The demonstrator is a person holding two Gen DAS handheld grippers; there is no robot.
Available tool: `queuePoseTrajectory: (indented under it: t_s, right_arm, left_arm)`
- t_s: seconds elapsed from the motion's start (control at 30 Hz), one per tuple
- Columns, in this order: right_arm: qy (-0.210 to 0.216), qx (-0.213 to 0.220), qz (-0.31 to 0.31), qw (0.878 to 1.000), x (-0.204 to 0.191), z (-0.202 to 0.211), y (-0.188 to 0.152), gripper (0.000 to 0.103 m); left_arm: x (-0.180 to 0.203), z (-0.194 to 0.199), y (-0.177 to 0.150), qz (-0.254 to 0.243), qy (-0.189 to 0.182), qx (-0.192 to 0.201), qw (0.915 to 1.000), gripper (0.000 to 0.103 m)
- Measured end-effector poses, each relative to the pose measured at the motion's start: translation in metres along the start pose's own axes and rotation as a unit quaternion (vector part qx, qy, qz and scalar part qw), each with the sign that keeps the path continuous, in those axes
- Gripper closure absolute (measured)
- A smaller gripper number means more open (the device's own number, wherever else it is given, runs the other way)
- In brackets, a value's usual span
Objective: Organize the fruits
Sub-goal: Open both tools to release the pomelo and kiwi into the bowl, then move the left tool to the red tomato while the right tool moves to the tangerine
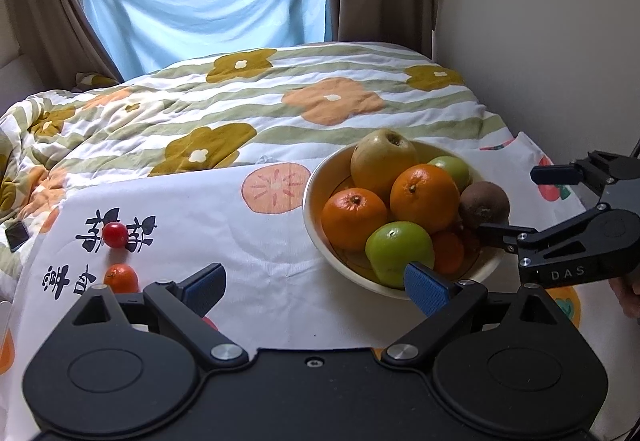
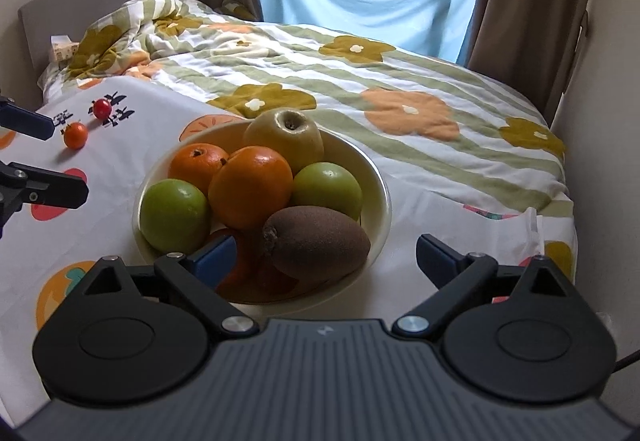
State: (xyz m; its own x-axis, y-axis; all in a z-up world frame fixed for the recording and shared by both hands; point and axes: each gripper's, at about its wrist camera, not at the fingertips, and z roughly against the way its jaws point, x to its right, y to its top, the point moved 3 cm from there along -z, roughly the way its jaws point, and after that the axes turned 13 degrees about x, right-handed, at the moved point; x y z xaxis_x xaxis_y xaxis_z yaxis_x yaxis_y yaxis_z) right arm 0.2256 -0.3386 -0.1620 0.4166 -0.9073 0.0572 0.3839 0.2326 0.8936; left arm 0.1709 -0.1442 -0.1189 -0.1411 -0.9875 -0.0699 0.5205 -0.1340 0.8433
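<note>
A cream bowl on the white printed cloth holds a yellow pear, two oranges, two green apples, a brown kiwi and small red-orange fruits beneath. A red cherry tomato and a small orange lie on the cloth left of the bowl. My left gripper is open and empty, just in front of the bowl. My right gripper is open, its fingers either side of the kiwi at the bowl's near rim; it also shows in the left wrist view.
The cloth lies on a bed with a flowered, green-striped quilt. A wall runs close on the right. Curtains and a blue sheet hang at the window behind. A dark phone lies at the cloth's left edge.
</note>
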Motion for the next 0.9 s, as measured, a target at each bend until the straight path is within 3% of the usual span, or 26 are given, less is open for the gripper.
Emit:
queuePoseTrajectory:
  t_s: [0.37,0.9]
  right_arm:
    - [0.01,0.006,-0.023,1.0,-0.009,0.04,0.025,0.0]
    - [0.031,0.016,-0.043,0.998,-0.056,0.067,0.075,0.0]
  left_arm:
    - [-0.007,0.037,0.005,0.031,0.01,0.014,0.9994,0.005]
    - [-0.075,0.112,0.015,0.046,0.088,0.058,0.9934,0.005]
